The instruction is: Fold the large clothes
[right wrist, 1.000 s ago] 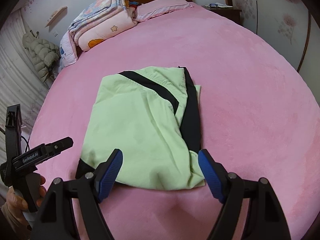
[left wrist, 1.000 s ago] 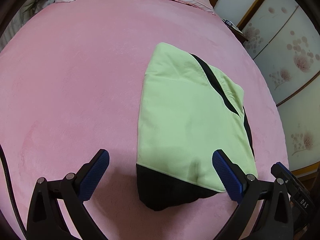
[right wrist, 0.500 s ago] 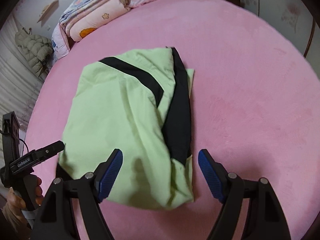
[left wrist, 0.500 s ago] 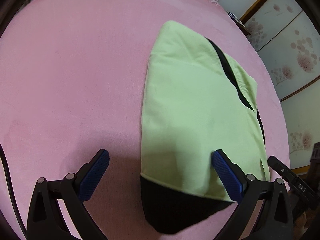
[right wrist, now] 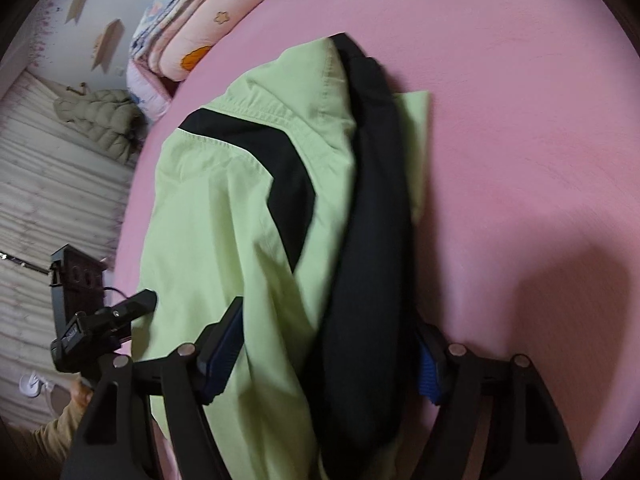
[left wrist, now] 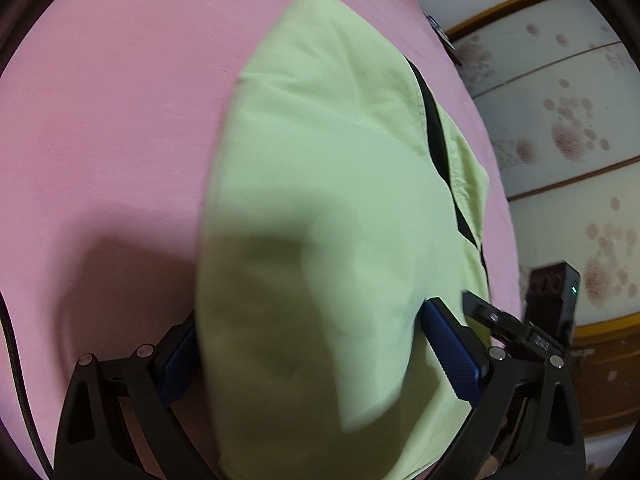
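Note:
A light green garment with black bands (left wrist: 320, 184) lies folded on the pink bed (left wrist: 100, 120). My left gripper (left wrist: 316, 356) is open, its blue-padded jaws straddling the garment's near left edge, the cloth bulging between them. In the right wrist view the garment (right wrist: 224, 216) shows its black stripe and black folded side. My right gripper (right wrist: 328, 360) is open, its jaws either side of the garment's near right edge. The left gripper body (right wrist: 92, 320) shows at the lower left there.
Folded quilts and pillows (right wrist: 200, 20) lie at the head of the bed. A padded jacket (right wrist: 100, 120) hangs beside a curtain on the left. Flowered wardrobe doors (left wrist: 568, 128) stand to the right of the bed.
Both grippers have moved forward and down onto the garment's near edge, so the cloth now lies between each pair of open jaws. The garment has not been lifted.

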The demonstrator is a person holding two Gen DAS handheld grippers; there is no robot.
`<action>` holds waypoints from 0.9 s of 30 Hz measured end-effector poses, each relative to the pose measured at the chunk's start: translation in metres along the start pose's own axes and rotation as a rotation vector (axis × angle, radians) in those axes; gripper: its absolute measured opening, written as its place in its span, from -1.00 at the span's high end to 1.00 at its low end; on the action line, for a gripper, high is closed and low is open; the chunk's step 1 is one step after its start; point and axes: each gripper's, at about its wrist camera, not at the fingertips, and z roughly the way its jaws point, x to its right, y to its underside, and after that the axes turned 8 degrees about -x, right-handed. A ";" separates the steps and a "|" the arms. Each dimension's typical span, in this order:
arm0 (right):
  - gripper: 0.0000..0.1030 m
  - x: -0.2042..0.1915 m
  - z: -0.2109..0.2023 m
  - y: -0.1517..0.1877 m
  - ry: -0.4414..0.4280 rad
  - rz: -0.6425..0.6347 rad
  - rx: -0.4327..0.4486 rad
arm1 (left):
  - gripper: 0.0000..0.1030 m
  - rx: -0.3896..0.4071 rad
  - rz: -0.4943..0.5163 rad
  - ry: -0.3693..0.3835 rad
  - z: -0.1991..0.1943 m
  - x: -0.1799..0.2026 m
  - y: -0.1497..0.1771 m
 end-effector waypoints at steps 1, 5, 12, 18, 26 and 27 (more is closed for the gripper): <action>-0.22 -0.001 0.002 -0.002 -0.009 -0.007 -0.002 | -0.84 -0.008 0.002 0.011 0.002 0.000 -0.002; 0.21 -0.010 0.005 -0.008 0.008 -0.029 0.007 | -0.61 -0.017 0.014 -0.019 0.002 0.005 -0.003; 0.72 -0.060 -0.013 0.005 0.180 -0.114 0.061 | 0.13 0.063 0.065 -0.133 -0.021 0.042 0.010; 0.75 -0.134 -0.033 0.036 0.300 -0.232 0.095 | 0.17 0.112 0.110 -0.141 -0.088 0.053 0.040; 0.76 -0.260 -0.021 0.054 0.253 -0.356 0.084 | 0.17 0.176 0.071 -0.147 -0.206 -0.010 0.048; 0.76 -0.280 -0.014 0.050 0.245 -0.377 0.086 | 0.17 0.196 0.062 -0.155 -0.227 -0.023 0.040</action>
